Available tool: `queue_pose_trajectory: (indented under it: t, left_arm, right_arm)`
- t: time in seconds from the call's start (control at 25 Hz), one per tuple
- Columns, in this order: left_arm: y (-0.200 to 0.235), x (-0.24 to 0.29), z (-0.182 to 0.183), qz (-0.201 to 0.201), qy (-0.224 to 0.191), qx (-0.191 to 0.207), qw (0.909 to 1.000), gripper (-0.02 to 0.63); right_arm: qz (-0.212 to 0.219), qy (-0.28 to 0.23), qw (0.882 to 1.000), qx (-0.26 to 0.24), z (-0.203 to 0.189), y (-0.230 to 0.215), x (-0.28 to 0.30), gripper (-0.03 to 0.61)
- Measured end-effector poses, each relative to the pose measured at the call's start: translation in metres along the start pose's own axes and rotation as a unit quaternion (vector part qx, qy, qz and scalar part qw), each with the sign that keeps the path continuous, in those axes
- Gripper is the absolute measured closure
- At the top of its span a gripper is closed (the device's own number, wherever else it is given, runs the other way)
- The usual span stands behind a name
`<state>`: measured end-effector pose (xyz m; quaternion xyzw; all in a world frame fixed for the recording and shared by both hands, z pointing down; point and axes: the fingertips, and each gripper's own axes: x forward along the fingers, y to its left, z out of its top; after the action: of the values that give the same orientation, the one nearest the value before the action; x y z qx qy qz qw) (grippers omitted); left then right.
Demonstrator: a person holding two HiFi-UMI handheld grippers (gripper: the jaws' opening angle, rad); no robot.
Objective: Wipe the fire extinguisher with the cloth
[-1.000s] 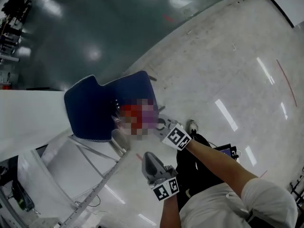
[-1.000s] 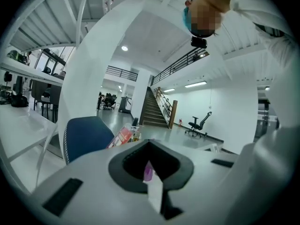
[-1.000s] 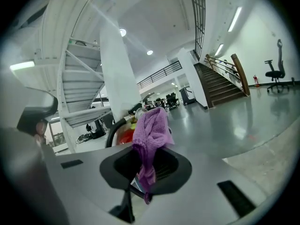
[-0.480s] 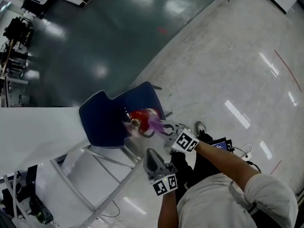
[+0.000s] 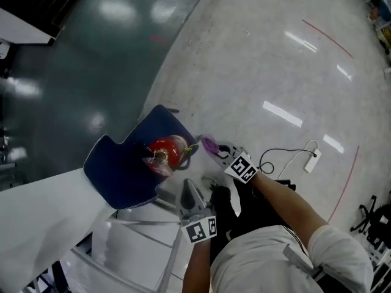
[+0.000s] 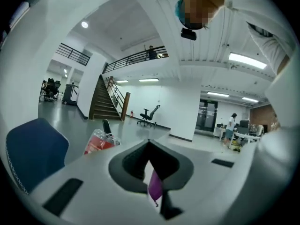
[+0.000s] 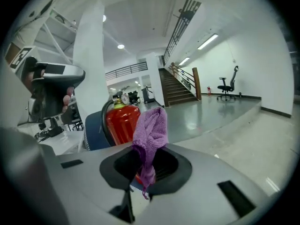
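A red fire extinguisher (image 5: 166, 151) stands on the seat of a blue chair (image 5: 119, 166), its top wrapped in clear plastic. My right gripper (image 5: 218, 151) is just right of it, shut on a purple cloth (image 5: 209, 143) that hangs a short way off the red body. In the right gripper view the cloth (image 7: 151, 135) bunches up out of the jaws in front of the extinguisher (image 7: 121, 123). My left gripper (image 5: 187, 194) hovers nearer me, below the chair's edge, shut and holding nothing. Its own view shows the extinguisher (image 6: 98, 142) ahead to the left.
A white table (image 5: 43, 206) and its metal frame (image 5: 140, 234) fill the lower left. A cable with a power strip (image 5: 311, 159) lies on the floor at the right. Far off are an office chair (image 6: 151, 114), stairs (image 6: 105, 102) and a person (image 6: 231, 125).
My right gripper has drawn the cloth off the extinguisher's top, a little to the right. The head view has swung, so the chair now sits lower left. The left gripper has kept its place.
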<state>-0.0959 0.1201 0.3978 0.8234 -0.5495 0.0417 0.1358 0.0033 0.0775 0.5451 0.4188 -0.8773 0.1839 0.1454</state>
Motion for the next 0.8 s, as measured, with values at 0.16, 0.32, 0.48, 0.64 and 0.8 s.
queue_pose_trajectory:
  t: [0.16,0.32,0.48,0.64,0.8]
  left_arm:
    - [-0.006,0.013,-0.011,-0.018,-0.002,0.037,0.9991,0.609]
    - [0.000,0.031,-0.036,-0.031,-0.012,0.032,0.9989,0.609]
    - [0.012,0.031,-0.059,-0.036,-0.009,0.009,0.9993,0.609]
    - [0.024,0.020,-0.074,-0.037,-0.003,0.008,0.9993,0.609]
    - [0.035,0.005,-0.085,-0.014,0.014,-0.009,0.9998,0.609]
  right_arm:
    - [-0.019,0.025,0.999,0.042,-0.056,0.000,0.027,0.528]
    - [-0.031,0.058,0.996,0.056,-0.133,-0.008,0.075,0.528]
    - [-0.036,0.063,0.994,0.082,-0.186,-0.014,0.116,0.528]
    - [-0.024,0.046,0.994,0.094,-0.202,-0.021,0.152,0.528]
    - [-0.002,0.040,0.993,0.109,-0.203,-0.020,0.167,0.528]
